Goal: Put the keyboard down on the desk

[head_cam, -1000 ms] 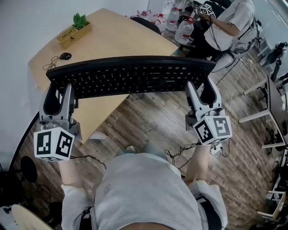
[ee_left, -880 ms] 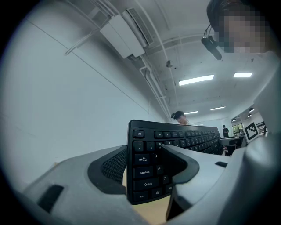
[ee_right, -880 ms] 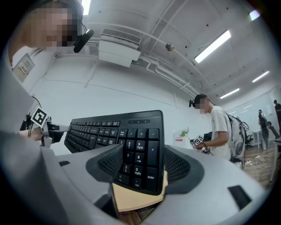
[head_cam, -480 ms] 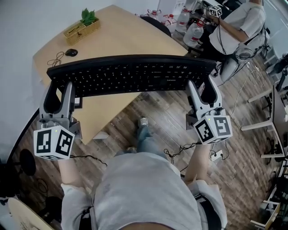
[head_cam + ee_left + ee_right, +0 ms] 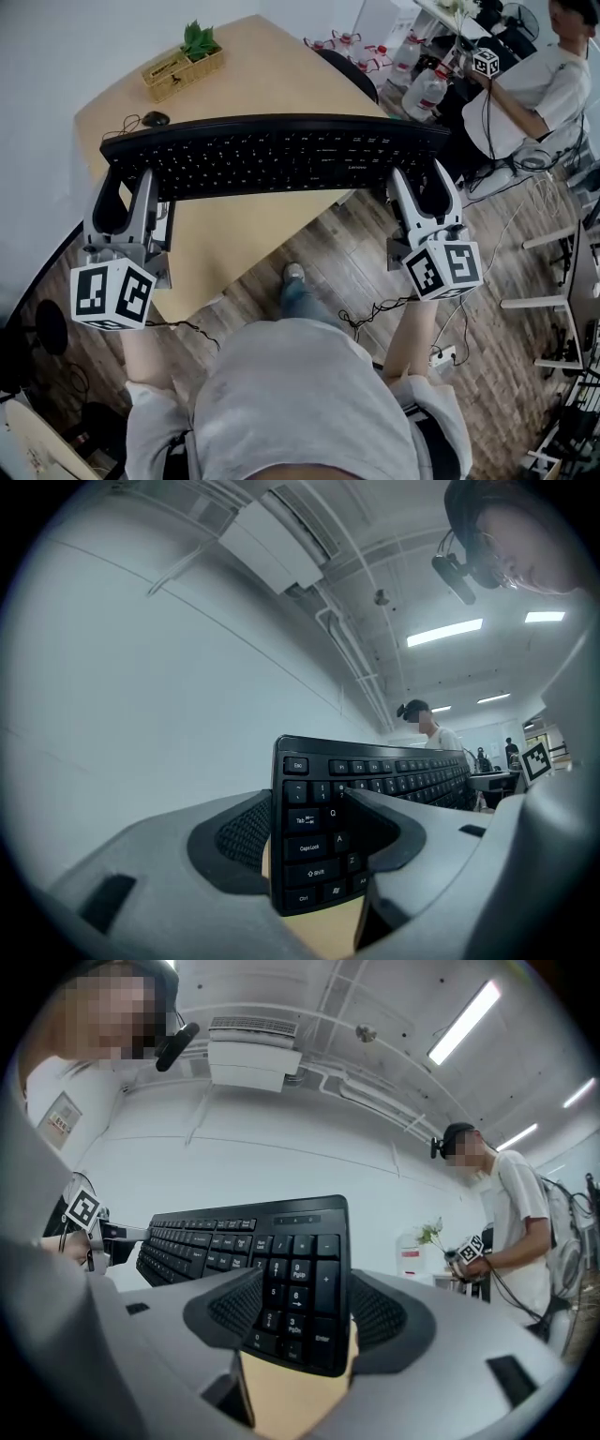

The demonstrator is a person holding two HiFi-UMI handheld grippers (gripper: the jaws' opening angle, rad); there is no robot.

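Note:
A long black keyboard (image 5: pixel 272 155) hangs level in the air above the near edge of a light wooden desk (image 5: pixel 253 80). My left gripper (image 5: pixel 127 187) is shut on the keyboard's left end (image 5: pixel 314 832), by the Esc and Ctrl keys. At the number-pad end (image 5: pixel 300 1288), my right gripper (image 5: pixel 427 187) is shut on it. In both gripper views the jaws clamp the keyboard's thin body, with the desk's wood colour below it.
On the desk's far side lie a black mouse (image 5: pixel 155 118) with its cable and a wooden planter box with a green plant (image 5: pixel 184 63). A second person (image 5: pixel 534 84) holding a marker cube stands at the right by water bottles (image 5: pixel 422 89). Wood floor and cables lie below.
The desk has shifted nearer and further under the keyboard as I step forward. Both grippers keep the same hold on the keyboard ends.

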